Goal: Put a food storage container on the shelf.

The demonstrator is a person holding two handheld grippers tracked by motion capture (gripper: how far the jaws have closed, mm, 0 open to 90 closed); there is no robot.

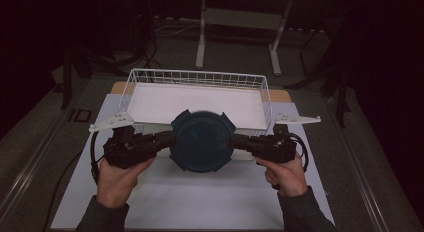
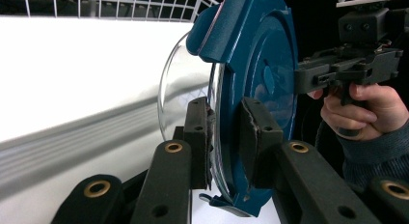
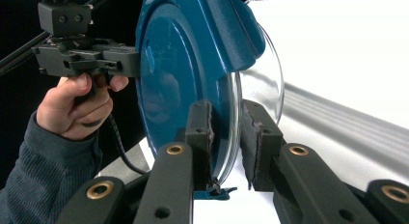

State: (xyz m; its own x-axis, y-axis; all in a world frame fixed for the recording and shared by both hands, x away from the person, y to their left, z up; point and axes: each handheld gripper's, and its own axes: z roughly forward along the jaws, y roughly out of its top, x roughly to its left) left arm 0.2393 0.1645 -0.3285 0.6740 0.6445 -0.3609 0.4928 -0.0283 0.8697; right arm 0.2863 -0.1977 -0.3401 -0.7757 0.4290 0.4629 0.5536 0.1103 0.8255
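Dark room, blue-lidded container [image 1: 201, 141] hiding both claws' tips

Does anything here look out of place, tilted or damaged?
Nothing stands out. The blue lidded container is level, clamped at opposite rims by the left gripper and the right gripper, before the wire basket. No damage or spill shows.

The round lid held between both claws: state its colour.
Dark teal-blue lid over a clear glass bowl; clearest in the left gripper view.
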